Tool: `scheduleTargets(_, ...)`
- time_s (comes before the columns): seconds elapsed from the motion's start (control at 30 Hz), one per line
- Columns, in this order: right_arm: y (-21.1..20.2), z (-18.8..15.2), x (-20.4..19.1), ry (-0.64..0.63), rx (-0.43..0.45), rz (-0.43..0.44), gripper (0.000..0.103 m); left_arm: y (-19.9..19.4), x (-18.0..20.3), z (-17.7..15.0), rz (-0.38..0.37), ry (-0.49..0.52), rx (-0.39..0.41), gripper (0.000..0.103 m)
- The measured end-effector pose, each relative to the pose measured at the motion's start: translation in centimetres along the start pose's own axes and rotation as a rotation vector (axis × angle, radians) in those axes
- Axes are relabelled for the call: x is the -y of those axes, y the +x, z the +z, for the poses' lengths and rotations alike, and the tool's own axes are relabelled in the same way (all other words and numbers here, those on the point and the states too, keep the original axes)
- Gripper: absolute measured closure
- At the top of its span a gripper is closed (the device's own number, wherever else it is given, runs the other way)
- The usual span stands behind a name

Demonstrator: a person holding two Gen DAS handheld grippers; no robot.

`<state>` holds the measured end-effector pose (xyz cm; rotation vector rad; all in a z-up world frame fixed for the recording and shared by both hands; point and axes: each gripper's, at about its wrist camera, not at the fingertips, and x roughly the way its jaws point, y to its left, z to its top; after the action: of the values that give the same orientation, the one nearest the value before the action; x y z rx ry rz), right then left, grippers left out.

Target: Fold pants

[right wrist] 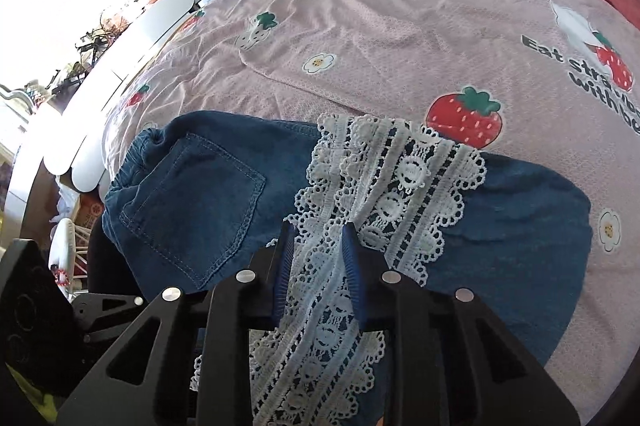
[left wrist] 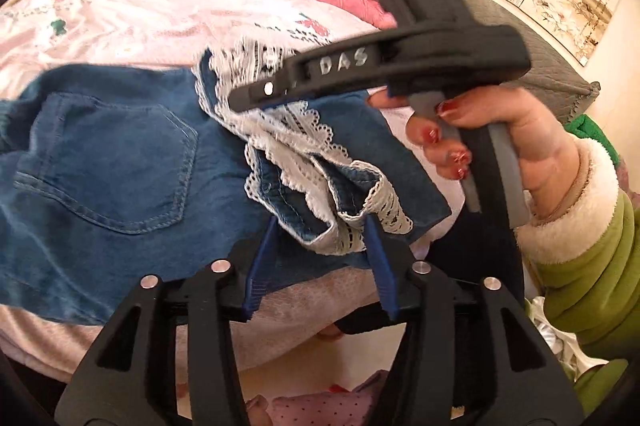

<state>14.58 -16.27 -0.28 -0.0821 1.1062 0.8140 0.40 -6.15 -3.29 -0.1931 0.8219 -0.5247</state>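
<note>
Right now your left hand-held gripper (left wrist: 320,246) is standing released, its blue fingers (left wrist: 260,262) flanking a bunched lace hem (left wrist: 344,222) without pinching it, so that cuff is lying free on the fold. Your right hand-held gripper (right wrist: 318,254) is straddling the lace strip (right wrist: 384,186); whether its pads are biting I cannot tell. The denim pants (right wrist: 192,194) are lying on the bed (right wrist: 400,26) near its edge, back pocket (left wrist: 116,162) up, legs doubled over the seat, probably to shorten them.

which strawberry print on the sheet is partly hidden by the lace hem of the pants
The big solid red strawberry just beyond the lace hem; lace covers its lower left edge. The other strawberries lie farther up the bed sheet, uncovered.
</note>
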Motion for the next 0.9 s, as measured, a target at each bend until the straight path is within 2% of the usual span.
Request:
scheduleTargets(0.17,-4.0,0.4,0.6,-0.011,0.105,-0.001,0.074,-1.7,0.4,0.3,0.044,0.038,0.043,0.057)
scheduleTargets(0.23,-5.2,0.8,1.0,-0.024,0.137,-0.034,0.059,-3.0,0.5,0.6,0.056,0.056,0.074,0.053)
scheduleTargets(0.27,-5.6,1.2,1.2,-0.044,0.148,-0.07,0.056,-3.3,0.8,0.7,0.06,0.065,0.085,0.049)
scheduleTargets(0.37,-5.0,2.4,1.0,-0.104,0.141,-0.155,0.055,-3.3,1.8,1.3,0.055,0.093,0.088,0.046)
scheduleTargets(0.43,-4.2,3.1,0.8,-0.135,0.131,-0.151,0.055,-2.7,2.6,1.6,0.058,0.115,0.079,0.046)
scheduleTargets(0.6,-1.0,4.3,0.5,-0.205,0.05,-0.218,0.055,-0.6,4.5,2.1,0.096,0.207,0.043,0.046)
scheduleTargets(0.67,-0.3,4.3,0.9,-0.206,0.031,-0.234,0.07,-0.3,4.9,2.1,0.091,0.225,0.036,0.048)
scheduleTargets(0.73,0.1,4.2,1.3,-0.204,0.023,-0.214,0.094,0.3,5.3,1.9,0.088,0.253,0.029,0.053)
scheduleTargets(0.83,-0.7,3.7,1.7,-0.192,0.045,-0.202,0.096,1.9,5.3,1.7,0.093,0.27,-0.016,0.061)
scheduleTargets(0.9,-2.0,3.5,1.6,-0.176,0.08,-0.177,0.096,3.3,4.3,1.4,0.115,0.236,-0.068,0.068)
